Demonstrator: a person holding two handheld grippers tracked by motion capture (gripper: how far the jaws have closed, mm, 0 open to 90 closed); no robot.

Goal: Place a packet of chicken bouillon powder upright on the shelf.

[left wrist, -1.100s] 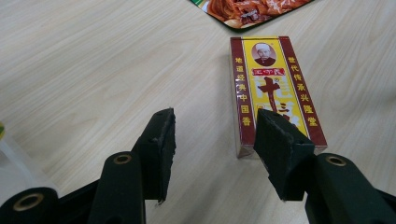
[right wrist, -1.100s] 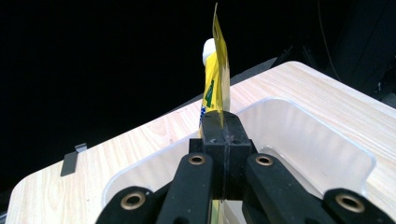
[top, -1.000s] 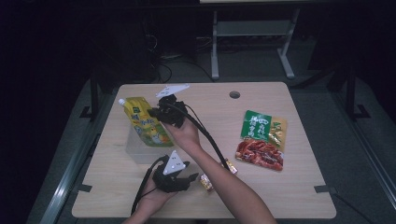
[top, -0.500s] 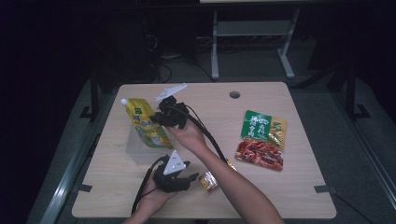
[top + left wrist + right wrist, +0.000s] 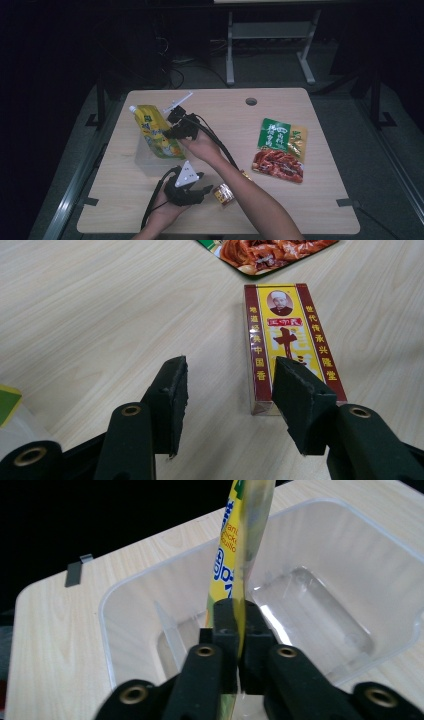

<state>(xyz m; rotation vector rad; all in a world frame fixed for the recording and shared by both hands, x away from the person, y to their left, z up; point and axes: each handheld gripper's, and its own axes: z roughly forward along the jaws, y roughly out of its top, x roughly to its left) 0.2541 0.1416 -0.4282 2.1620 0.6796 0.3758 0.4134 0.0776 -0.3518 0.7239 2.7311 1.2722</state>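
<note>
In the high view the right gripper [image 5: 172, 131] holds a yellow spouted pouch [image 5: 153, 131] over the clear plastic tub [image 5: 146, 164]; the left gripper [image 5: 200, 192] rests beside that tub. In the left gripper view its jaws gape empty, near a red-and-yellow box [image 5: 288, 335]. In the right gripper view the jaws pinch the pouch's edge [image 5: 235, 570] above the tub [image 5: 320, 565]
</note>
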